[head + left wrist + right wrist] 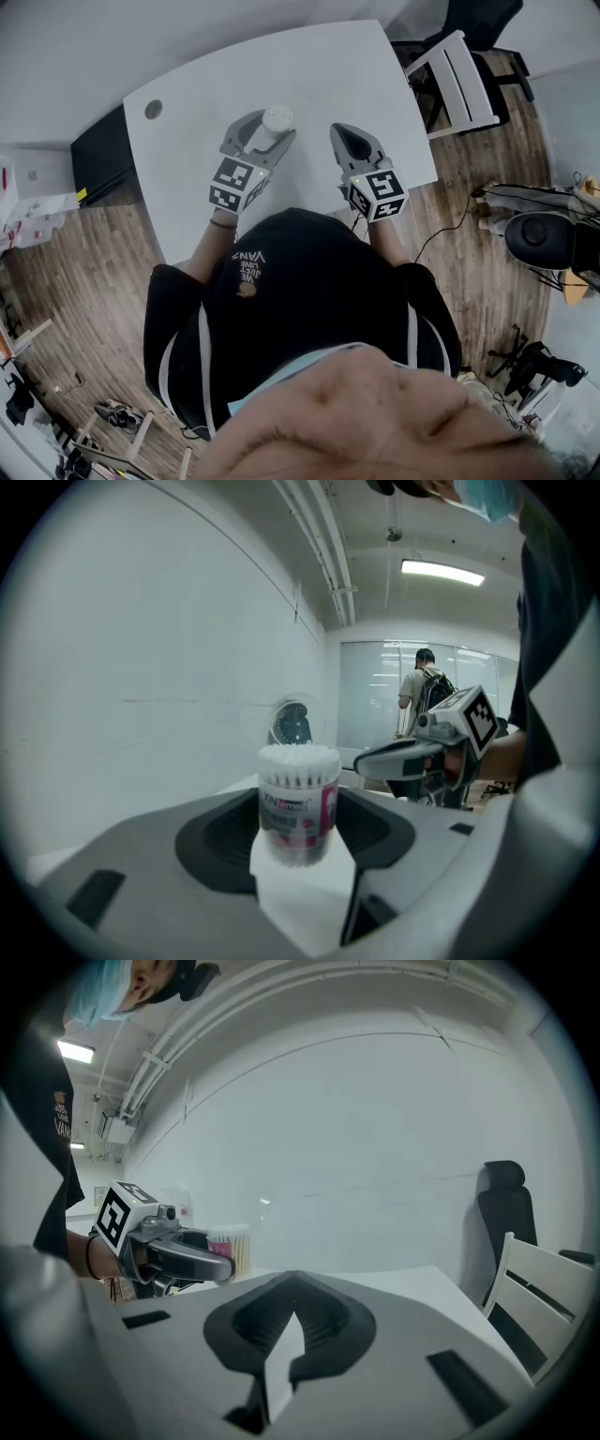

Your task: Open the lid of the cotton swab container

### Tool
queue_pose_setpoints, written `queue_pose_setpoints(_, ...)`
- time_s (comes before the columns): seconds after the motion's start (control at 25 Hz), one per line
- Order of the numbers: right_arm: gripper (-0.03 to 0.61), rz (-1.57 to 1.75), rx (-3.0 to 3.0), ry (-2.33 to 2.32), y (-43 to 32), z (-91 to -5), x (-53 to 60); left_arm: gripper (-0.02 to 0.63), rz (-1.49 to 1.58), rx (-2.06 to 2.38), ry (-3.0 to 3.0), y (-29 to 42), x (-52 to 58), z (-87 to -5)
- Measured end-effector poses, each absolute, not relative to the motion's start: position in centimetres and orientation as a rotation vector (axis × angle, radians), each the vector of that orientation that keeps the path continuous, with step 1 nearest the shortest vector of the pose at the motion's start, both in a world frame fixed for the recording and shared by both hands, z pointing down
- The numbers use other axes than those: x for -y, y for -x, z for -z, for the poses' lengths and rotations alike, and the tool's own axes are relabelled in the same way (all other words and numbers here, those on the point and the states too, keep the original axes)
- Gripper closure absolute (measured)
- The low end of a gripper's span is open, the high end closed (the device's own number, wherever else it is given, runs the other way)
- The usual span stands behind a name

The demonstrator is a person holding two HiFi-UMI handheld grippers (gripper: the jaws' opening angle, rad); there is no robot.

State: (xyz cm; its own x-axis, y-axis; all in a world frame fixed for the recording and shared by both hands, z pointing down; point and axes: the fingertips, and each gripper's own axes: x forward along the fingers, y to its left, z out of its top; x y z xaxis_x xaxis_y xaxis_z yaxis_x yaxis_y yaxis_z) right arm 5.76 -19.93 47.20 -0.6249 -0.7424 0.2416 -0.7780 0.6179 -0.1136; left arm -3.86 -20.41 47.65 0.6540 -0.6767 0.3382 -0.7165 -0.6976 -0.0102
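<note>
Left gripper (263, 138): clenched on the cotton swab container (298, 808). Its dark pads press the two sides of the round body at about the height of the label.
Right gripper (348, 139): jaws pressed together with nothing between them. It hangs just beside the left one and clear of the container.
Container's place: upright between the left jaws, over the middle of the white table (309, 75). Whether its base rests on the tabletop cannot be told.
Lid (298, 752): at the top, above the pads. White swab tips show through it, so it looks like clear plastic. Its seam with the body is too faint to make out.
Handling, as a judgement: light, with thin, stiff, smooth walls. The round body could turn or slip in the pads if the lid is twisted, and a hard squeeze may flex it. A lid that comes off suddenly could scatter the swabs.
Where to take hold: the lid's rim, from the free side above the left pads, while the left grip steadies the body. The right jaws would need to part first.
Beyond: a white chair (459, 80) stands off the table's far right corner.
</note>
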Motion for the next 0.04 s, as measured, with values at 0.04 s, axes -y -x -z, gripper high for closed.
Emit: queue_pose_setpoints(0.04,0.566,-0.313,2.668,-1.265,-5.71,-47.22,19.91,0.354,-0.486,1.160,-2.742,3.91,20.42,-47.65)
